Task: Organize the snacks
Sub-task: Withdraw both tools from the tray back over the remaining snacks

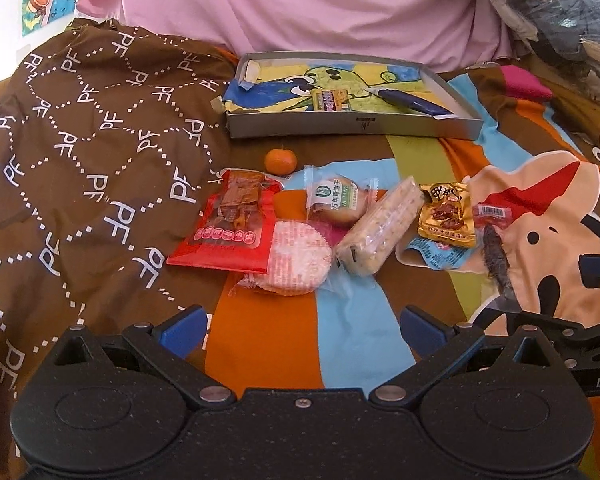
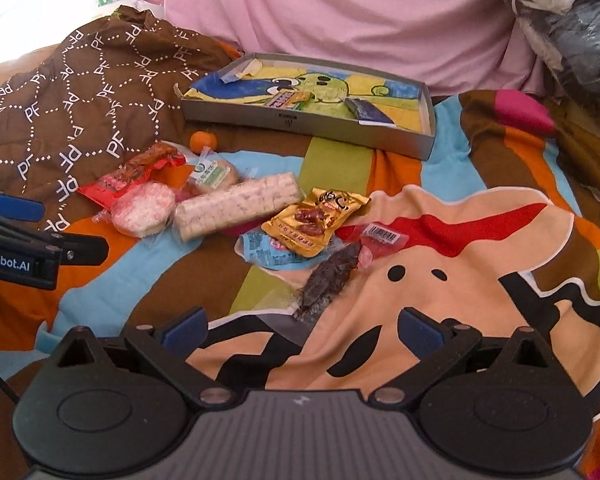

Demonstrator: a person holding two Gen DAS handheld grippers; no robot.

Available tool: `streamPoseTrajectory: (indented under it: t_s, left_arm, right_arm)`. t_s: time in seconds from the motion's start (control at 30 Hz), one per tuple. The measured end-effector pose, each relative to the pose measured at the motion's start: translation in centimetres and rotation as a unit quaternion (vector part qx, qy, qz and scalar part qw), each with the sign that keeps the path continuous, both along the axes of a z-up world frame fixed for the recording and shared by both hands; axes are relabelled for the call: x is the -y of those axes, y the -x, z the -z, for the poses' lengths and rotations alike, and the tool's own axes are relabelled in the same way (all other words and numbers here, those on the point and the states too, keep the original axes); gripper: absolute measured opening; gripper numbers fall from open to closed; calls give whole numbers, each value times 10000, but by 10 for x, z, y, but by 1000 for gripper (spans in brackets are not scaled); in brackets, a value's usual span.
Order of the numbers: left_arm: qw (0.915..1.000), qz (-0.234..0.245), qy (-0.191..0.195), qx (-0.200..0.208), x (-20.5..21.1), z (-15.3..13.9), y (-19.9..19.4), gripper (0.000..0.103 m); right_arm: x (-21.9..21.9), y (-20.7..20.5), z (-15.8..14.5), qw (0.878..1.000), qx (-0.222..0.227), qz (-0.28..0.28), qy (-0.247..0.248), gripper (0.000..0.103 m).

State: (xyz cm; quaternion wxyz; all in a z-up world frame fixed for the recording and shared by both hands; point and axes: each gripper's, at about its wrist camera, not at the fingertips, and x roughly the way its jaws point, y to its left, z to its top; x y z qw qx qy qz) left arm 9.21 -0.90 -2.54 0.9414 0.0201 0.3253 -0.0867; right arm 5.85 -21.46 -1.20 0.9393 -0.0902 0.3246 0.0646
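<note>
We have both grippers, left gripper (image 1: 302, 326) and right gripper (image 2: 302, 326), jaws spread, empty. Snack pile (image 1: 300, 224) mid-frame, dead ahead of left; tray (image 1: 352, 126) beyond. Puffed bar (image 1: 380, 226) long axis runs diagonally.

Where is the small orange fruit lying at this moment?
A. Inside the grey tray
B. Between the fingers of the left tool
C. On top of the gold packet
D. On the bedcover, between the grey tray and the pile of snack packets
D: the orange fruit sits on the bedcover, just in front of the grey tray and behind the red packet, with no tool touching it.
</note>
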Motion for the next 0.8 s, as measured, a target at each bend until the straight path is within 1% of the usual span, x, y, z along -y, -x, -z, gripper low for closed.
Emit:
streamPoseTrajectory:
  t_s: [0.2,0.47,0.7,0.8]
  left_arm:
    - [9998,37,-181,-16,1,-2,-7,102]
    - [9994,44,-328,-13,0,-5,-20,102]
    - [9981,262,-550,-38,0,-12,-37,102]
    - [9977,267,-623,-31,0,-15,-47,102]
  right_arm:
    - [0,-10,4,9999,-95,-57,-43,103]
    - [3,-28,8,9996,-226,-121,-112,103]
    - [3,-52,12,9992,-201,-260,-219,103]
    - [5,-62,15,9989,-229,-227,-332,103]
